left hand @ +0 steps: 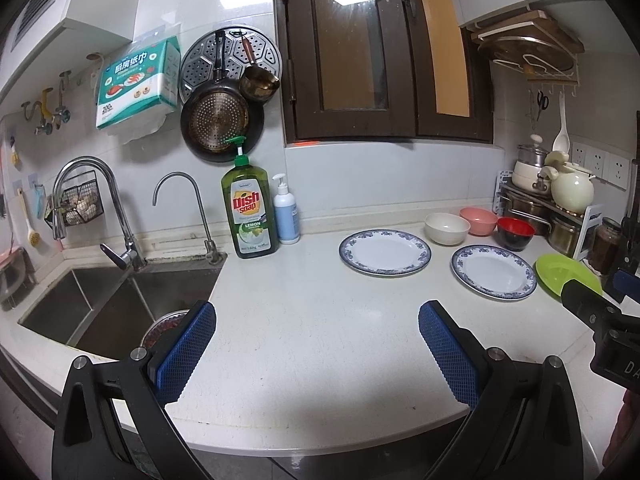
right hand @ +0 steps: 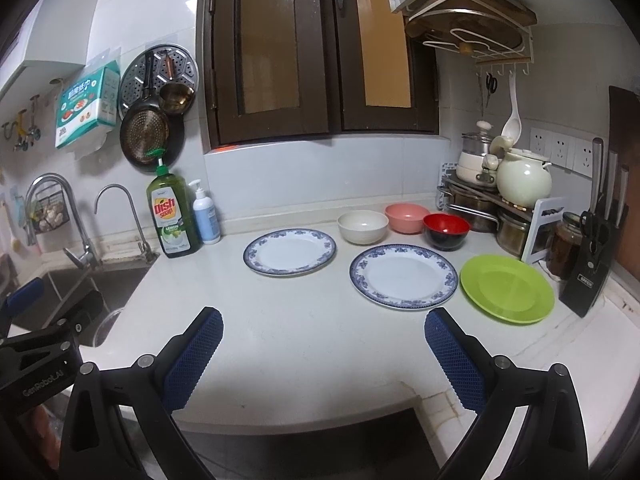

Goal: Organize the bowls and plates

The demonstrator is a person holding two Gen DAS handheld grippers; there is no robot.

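Two blue-rimmed white plates lie flat on the white counter, one to the left (right hand: pixel 290 251) (left hand: pixel 385 251) and one to the right (right hand: pixel 404 277) (left hand: pixel 494 272). A green plate (right hand: pixel 507 288) (left hand: pixel 564 272) lies to the right of them. Behind stand a white bowl (right hand: pixel 363 226) (left hand: pixel 447 228), a pink bowl (right hand: pixel 407 217) (left hand: pixel 478 220) and a red-and-black bowl (right hand: pixel 446 231) (left hand: pixel 515 233). My left gripper (left hand: pixel 318 354) is open over the counter's front, well short of the dishes. My right gripper (right hand: pixel 324 356) is open too, empty, near the front edge.
A sink (left hand: pixel 120 304) with two taps lies at the left, with a dish soap bottle (left hand: pixel 249 208) and a pump bottle (left hand: pixel 286 210) beside it. Pots on a rack (right hand: pixel 492 200), a jar (right hand: pixel 564 246) and a knife block (right hand: pixel 592 264) crowd the right corner.
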